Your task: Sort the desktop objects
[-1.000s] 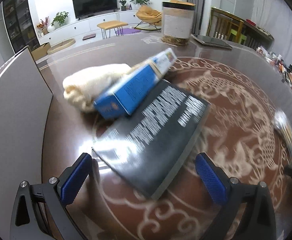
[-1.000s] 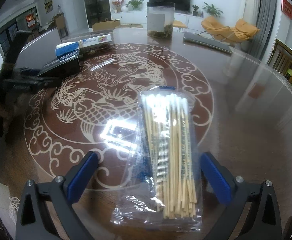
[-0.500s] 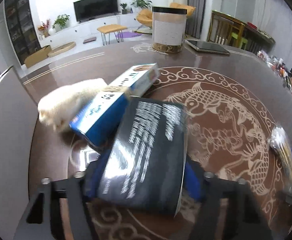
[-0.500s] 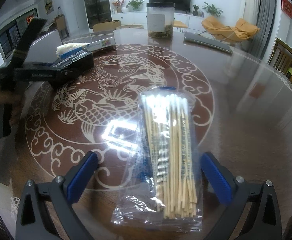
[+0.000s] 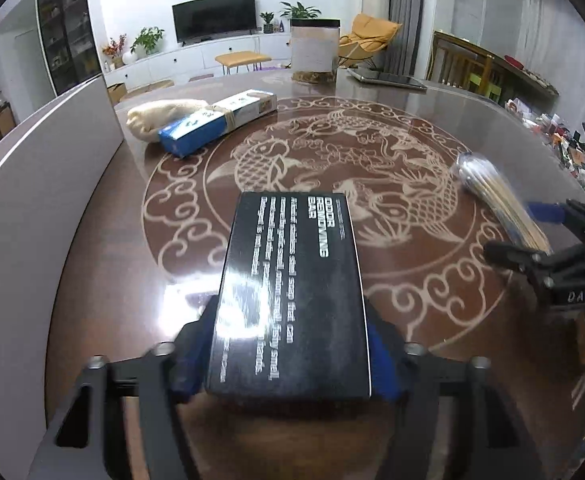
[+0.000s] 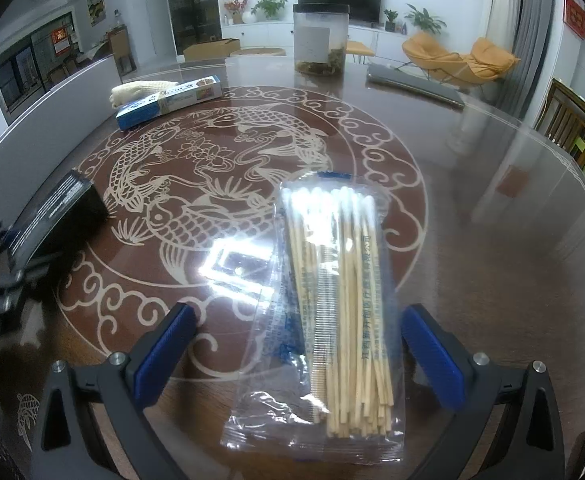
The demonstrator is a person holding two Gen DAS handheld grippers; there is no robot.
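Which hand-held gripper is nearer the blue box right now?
Left. The left hand-held gripper, jaws opening around the black box, faces the blue box across the table; the right hand-held gripper straddles the cotton swabs, farther off.

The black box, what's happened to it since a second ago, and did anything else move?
The left tongs closed around the black box and carried it away from the blue box and cloth pouch, toward the middle of the table. Their jaws are opening again, the box between the pads. The right tongs stayed open over the swab packet, which has not moved.
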